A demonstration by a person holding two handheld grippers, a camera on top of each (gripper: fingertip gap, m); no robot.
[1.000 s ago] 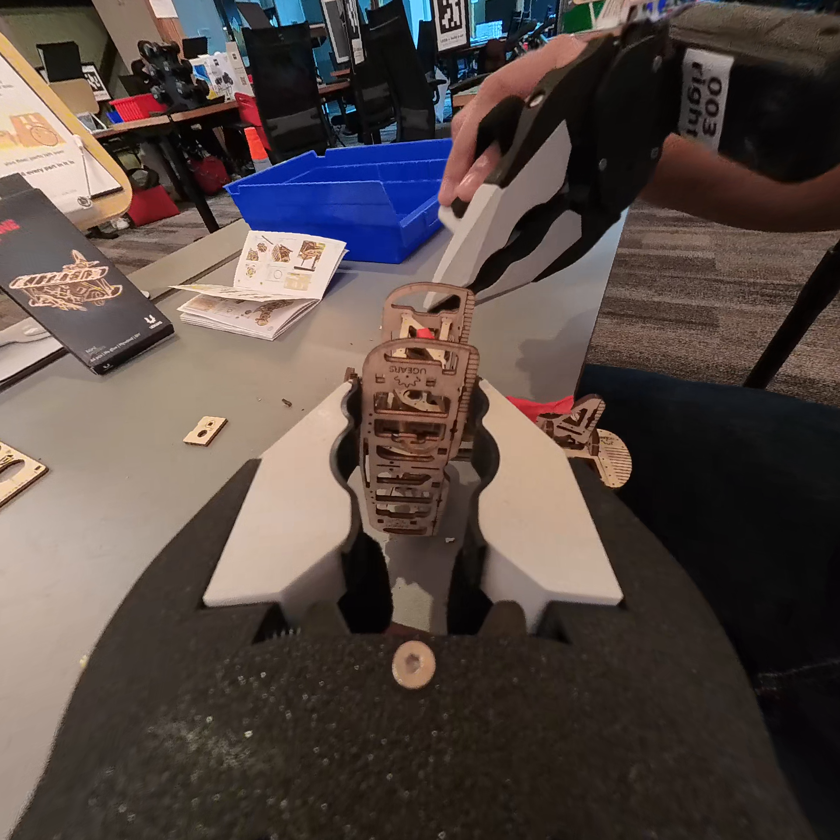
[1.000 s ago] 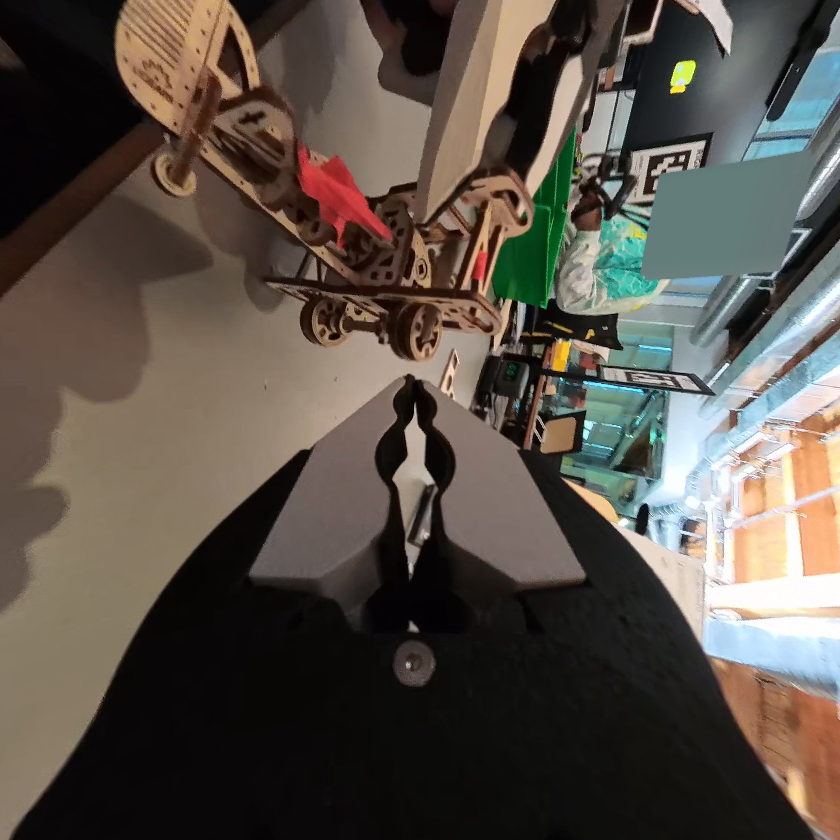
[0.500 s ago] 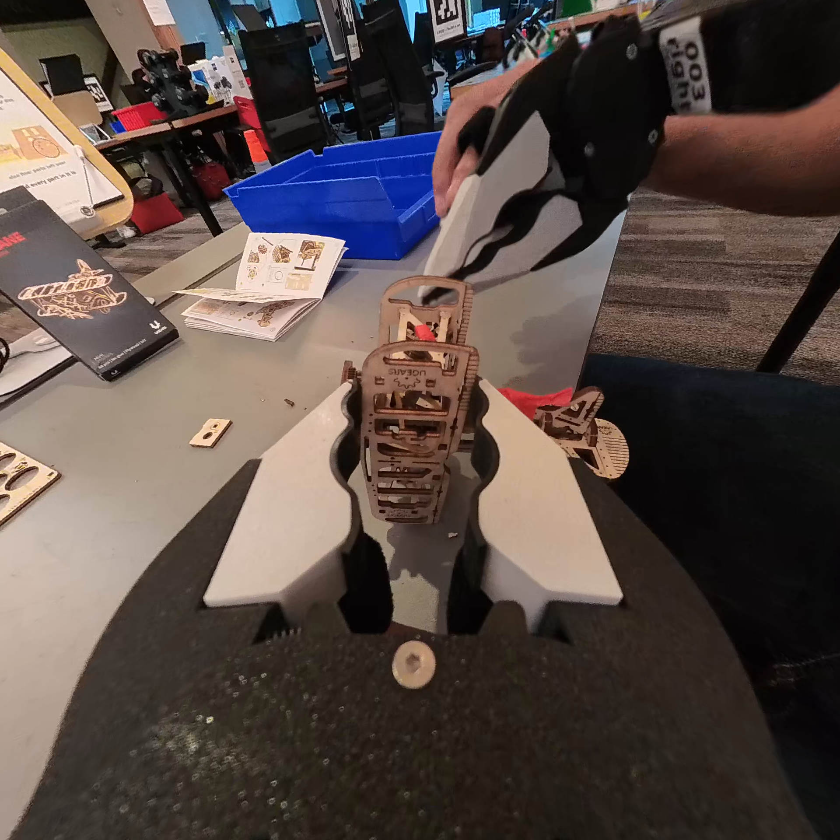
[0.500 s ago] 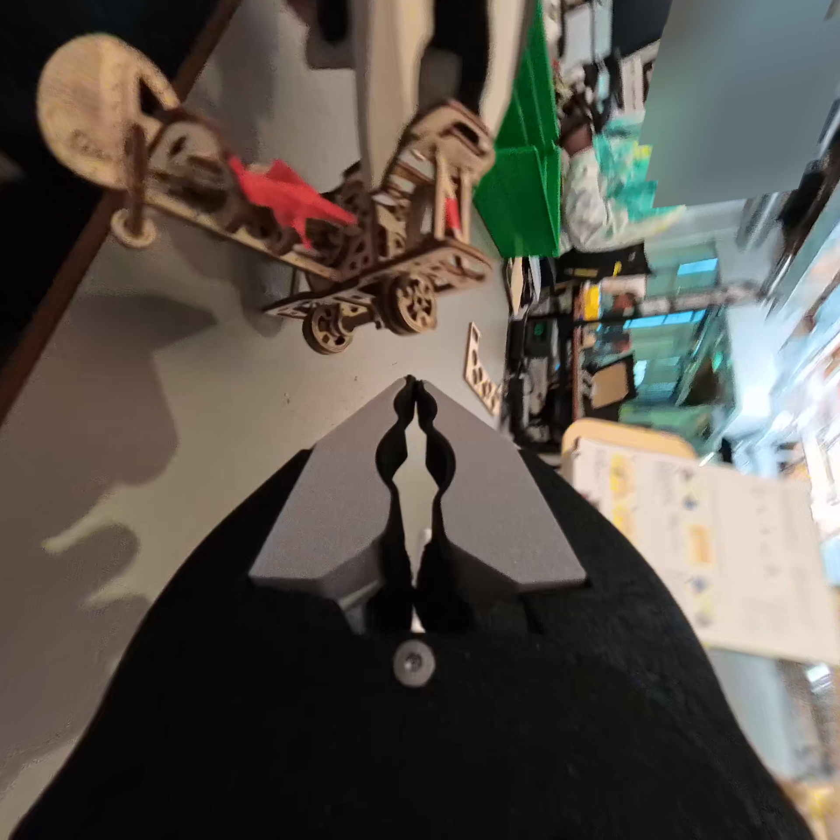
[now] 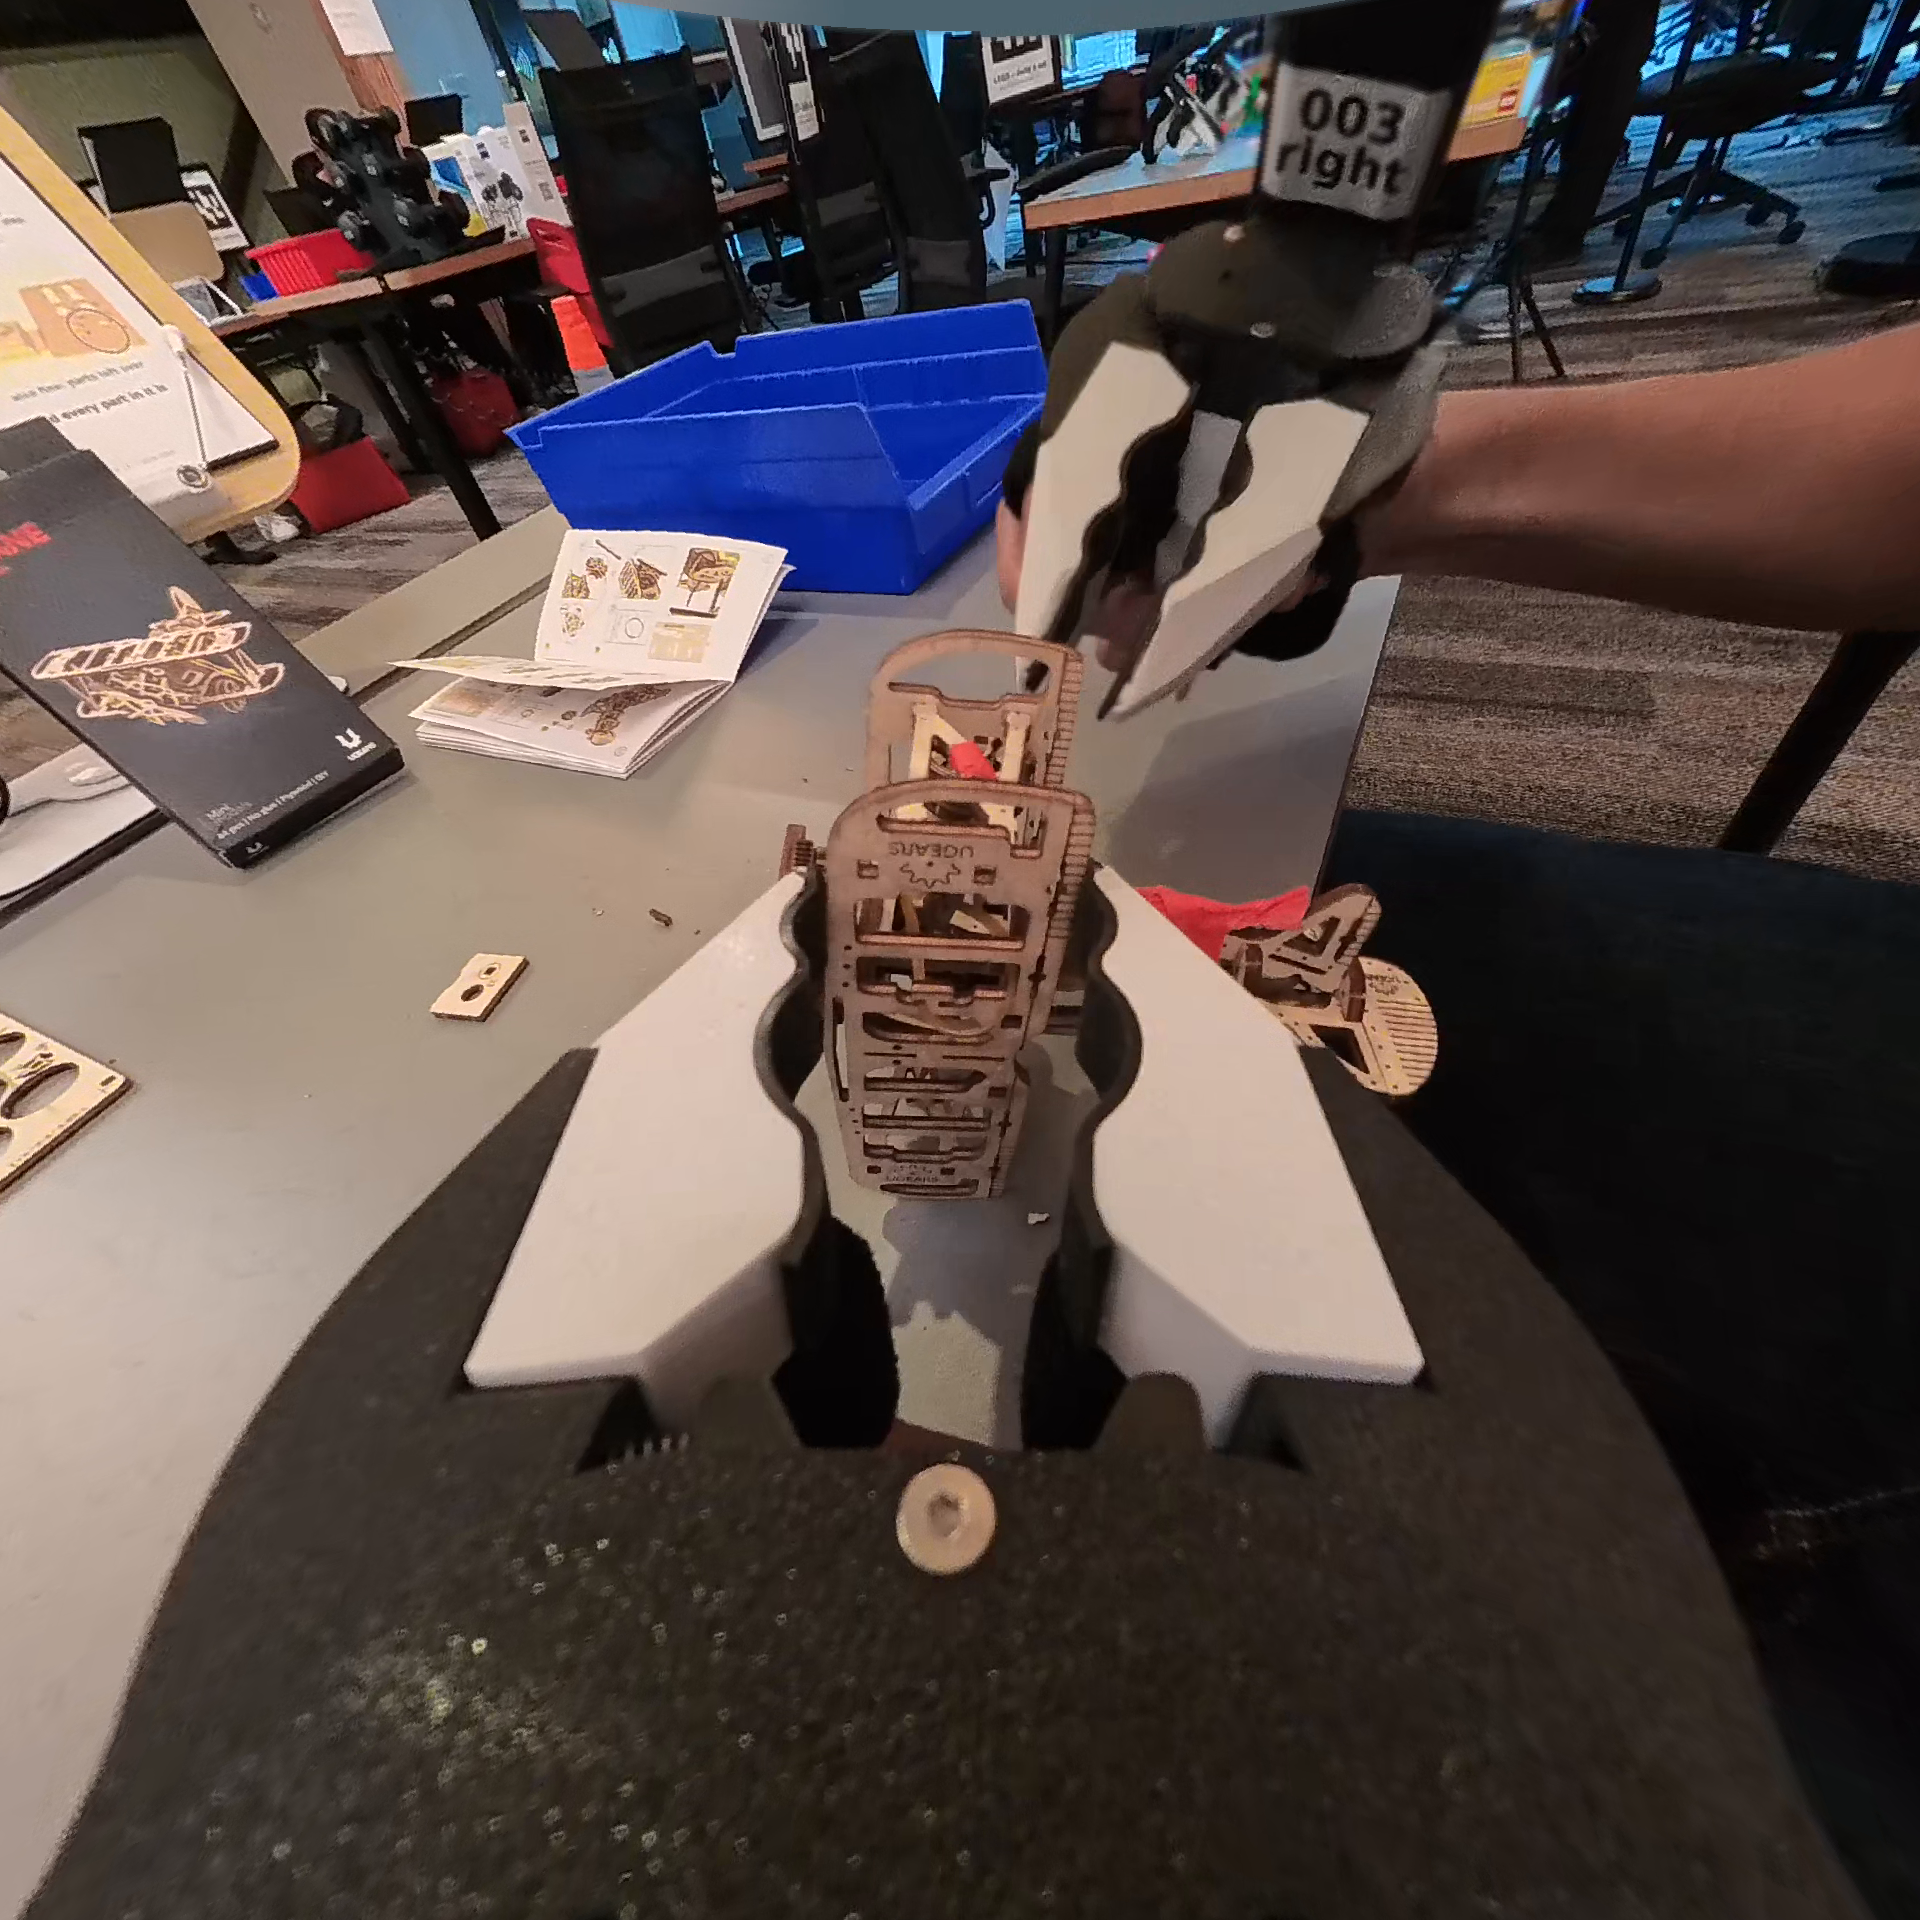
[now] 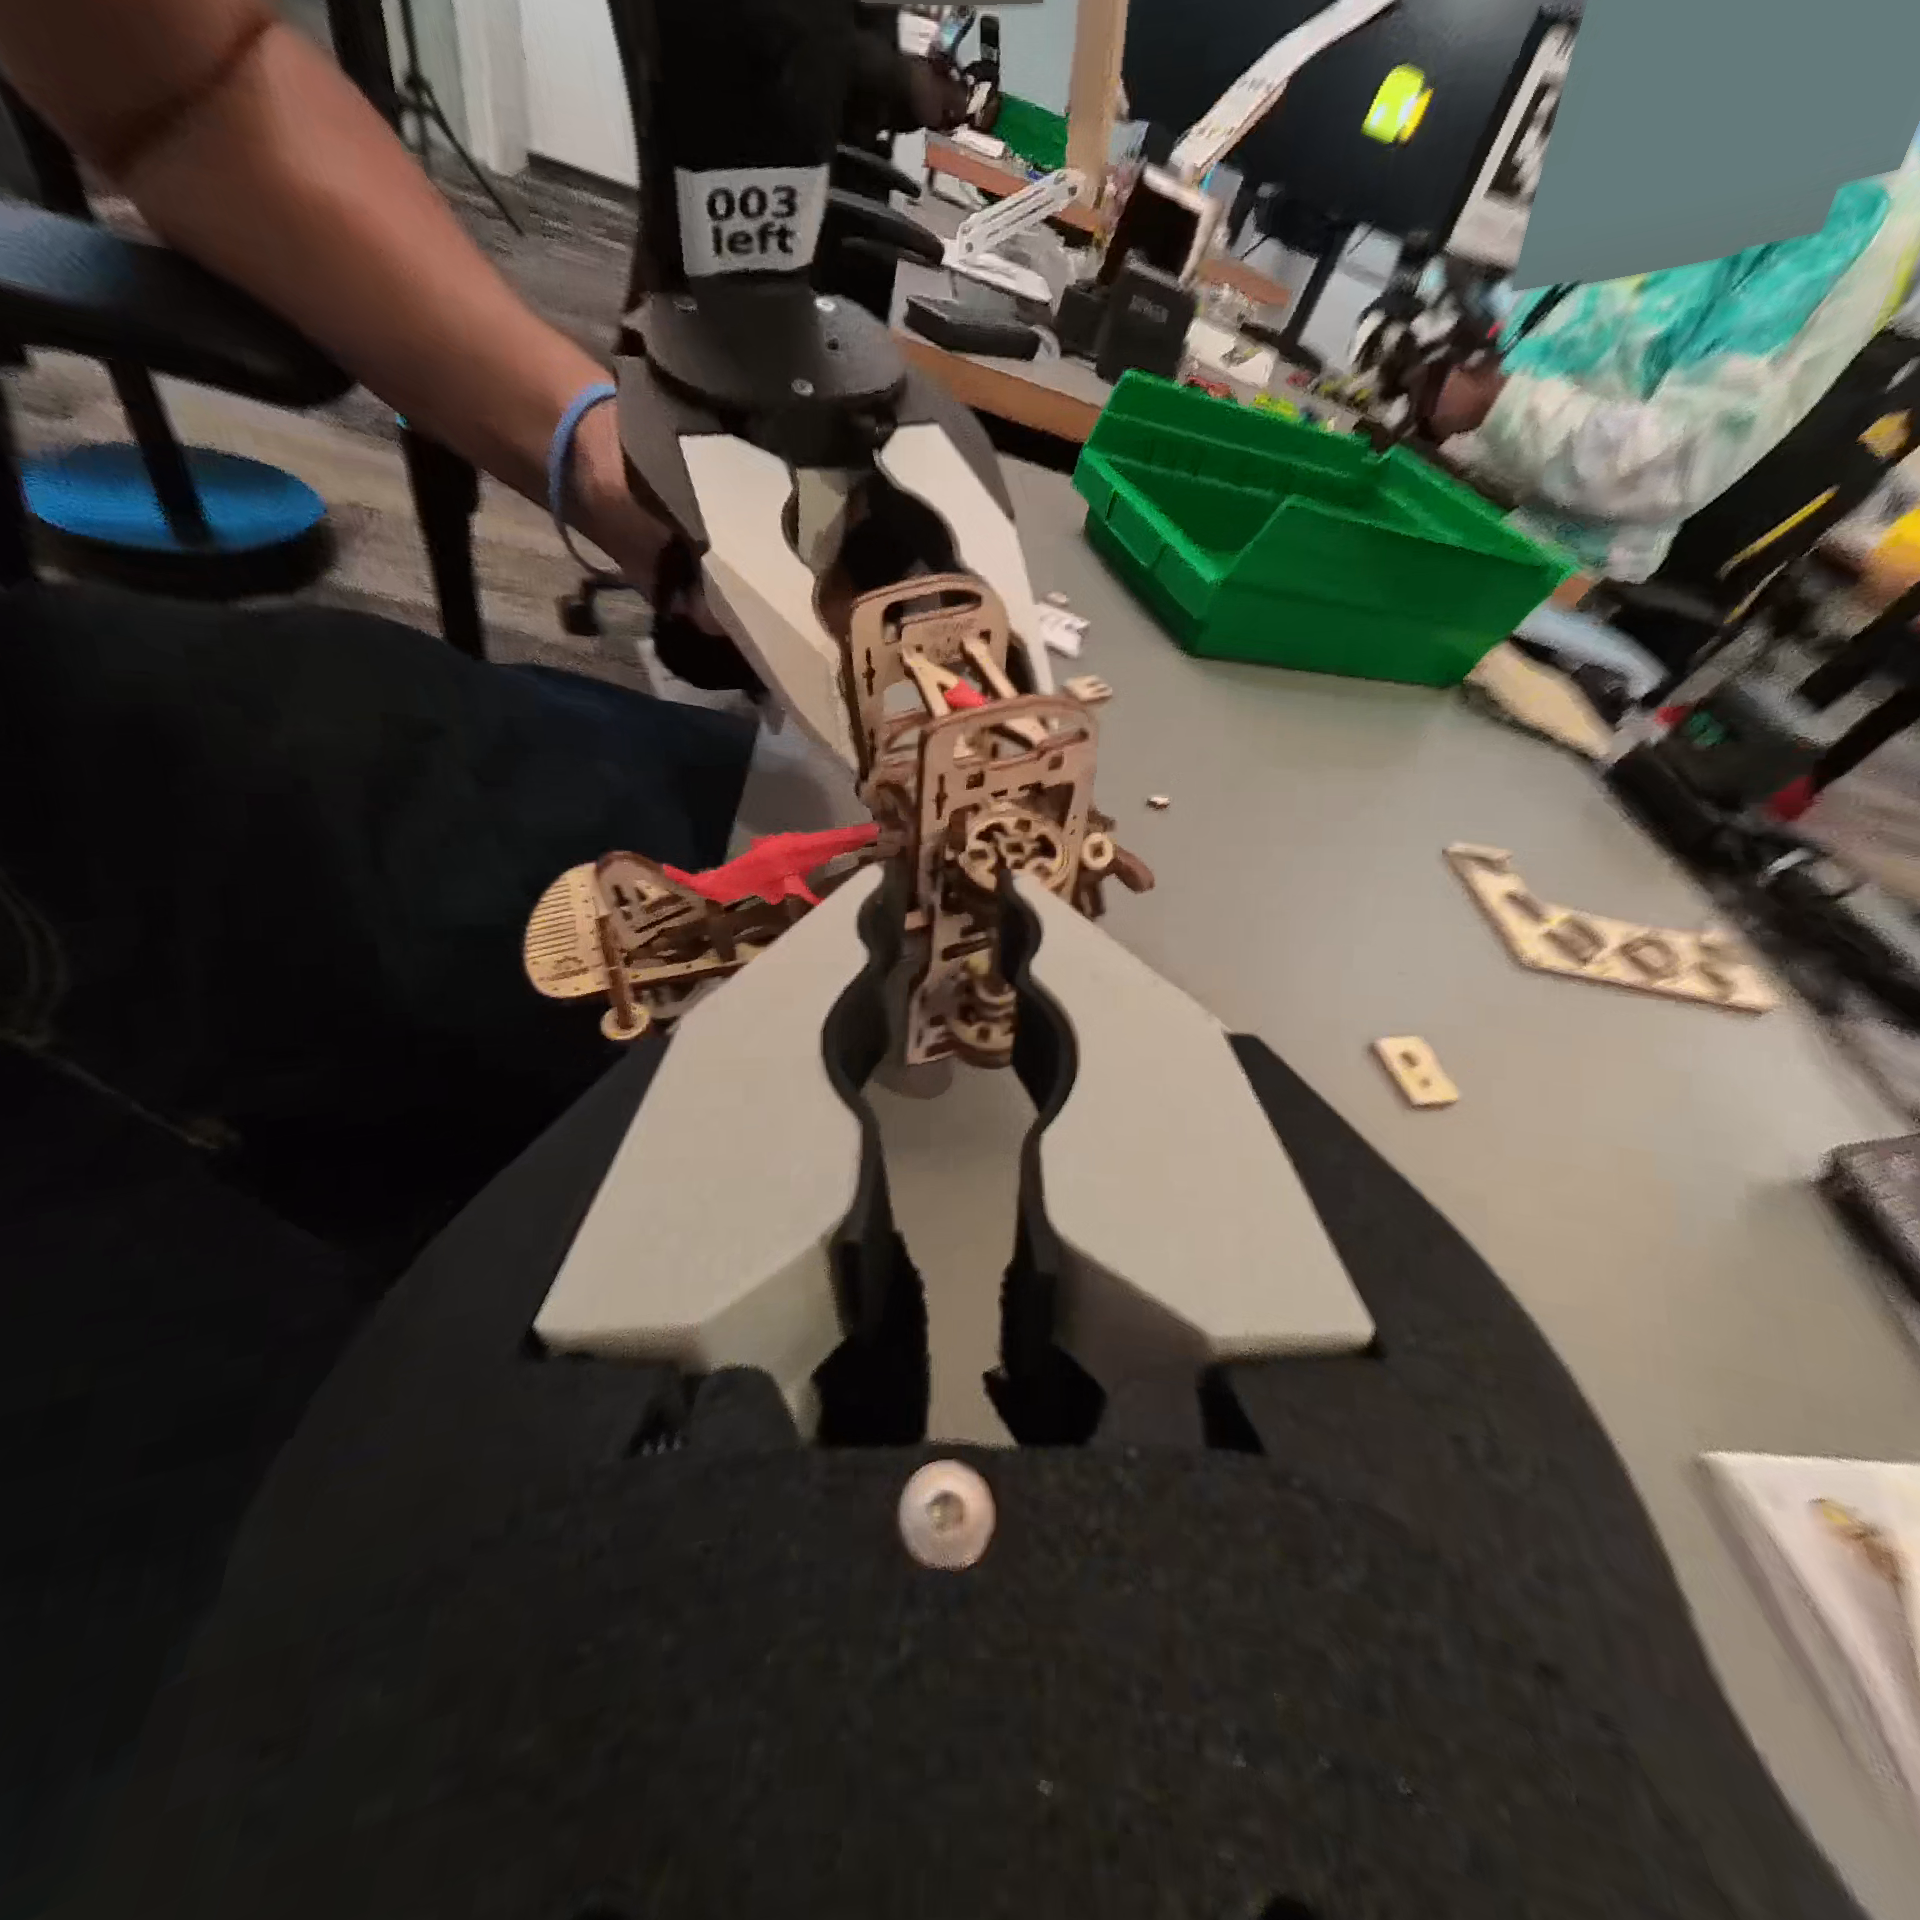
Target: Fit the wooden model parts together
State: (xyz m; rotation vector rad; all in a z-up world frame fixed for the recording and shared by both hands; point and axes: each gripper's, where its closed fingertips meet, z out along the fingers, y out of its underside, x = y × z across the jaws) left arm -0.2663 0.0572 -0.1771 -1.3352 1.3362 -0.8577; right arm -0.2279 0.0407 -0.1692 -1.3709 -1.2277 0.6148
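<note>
A wooden biplane model (image 5: 935, 987) with a red part stands on edge over the grey table (image 5: 312, 1039), its tail (image 5: 1340, 987) pointing right. My left gripper (image 5: 945, 894) is shut on one wing of the model, which sits upright between its white fingers. My right gripper (image 5: 1070, 696) is open, with its tips at the top end of the far wing. In the right wrist view the model (image 6: 997, 831) stands just past my right gripper (image 6: 940, 883), whose fingers straddle the near wing's edge. The left gripper (image 6: 914, 665) holds the model from the far side.
A blue bin (image 5: 790, 447), an open booklet (image 5: 623, 644) and a black box (image 5: 156, 665) lie at the back left. A small wooden piece (image 5: 478, 987) and a punched sheet (image 5: 42, 1101) lie left. A green bin (image 6: 1299, 551) stands behind. The table edge runs close on the right. The grippers' ends are close to 5 centimetres from one another. The small wooden piece (image 5: 478, 987) lies around 20 centimetres away from my left fingertips. It turns up in the right wrist view (image 6: 1415, 1067) as well.
My right gripper has turned from sideways to upright, opened from shut, and come to the end of the model's wing. My left gripper has kept its hold in place.
</note>
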